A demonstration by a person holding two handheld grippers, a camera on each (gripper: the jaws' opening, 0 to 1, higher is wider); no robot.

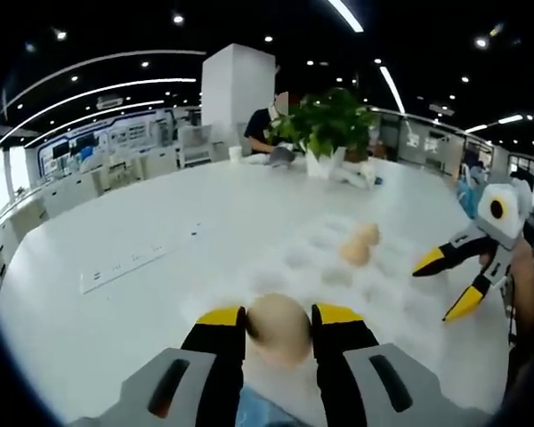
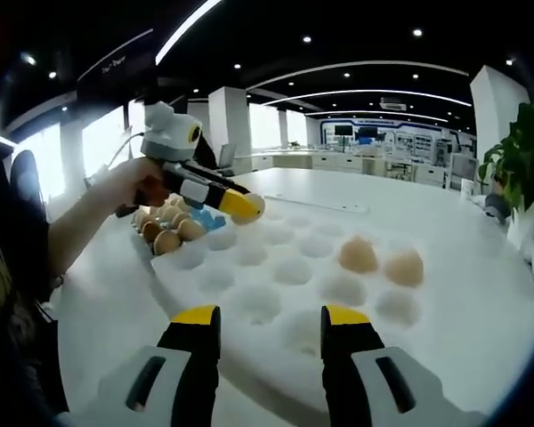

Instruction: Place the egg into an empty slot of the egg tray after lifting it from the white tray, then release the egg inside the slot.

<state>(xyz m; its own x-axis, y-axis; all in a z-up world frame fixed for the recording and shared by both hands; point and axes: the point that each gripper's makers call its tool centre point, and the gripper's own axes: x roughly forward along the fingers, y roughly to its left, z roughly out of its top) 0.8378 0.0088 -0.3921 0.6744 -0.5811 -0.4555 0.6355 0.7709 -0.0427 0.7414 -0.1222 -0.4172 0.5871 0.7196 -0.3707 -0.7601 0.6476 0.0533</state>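
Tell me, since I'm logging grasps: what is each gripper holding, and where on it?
The left gripper holds an egg, its jaws pressing the egg's two opposite sides. The right gripper is open and holds nothing, above the egg tray.

**Open-plan hall with dark ceiling and a broad white counter**

A wide white counter (image 1: 142, 222) spreads across the middle of the left gripper view, with a long white strip (image 1: 125, 264) lying on it at centre left. At top centre a square white pillar (image 1: 237, 89) rises to a black ceiling (image 1: 427, 36) dotted with spotlights and crossed by curved light strips (image 1: 98, 84). A leafy green plant (image 1: 329, 120) stands in a white pot just right of the pillar. Pale desks and chairs (image 1: 142, 160) line the upper left. In the right gripper view, bright windows (image 2: 102, 133) glow at the upper left, and more white pillars (image 2: 227, 116) stand farther back.
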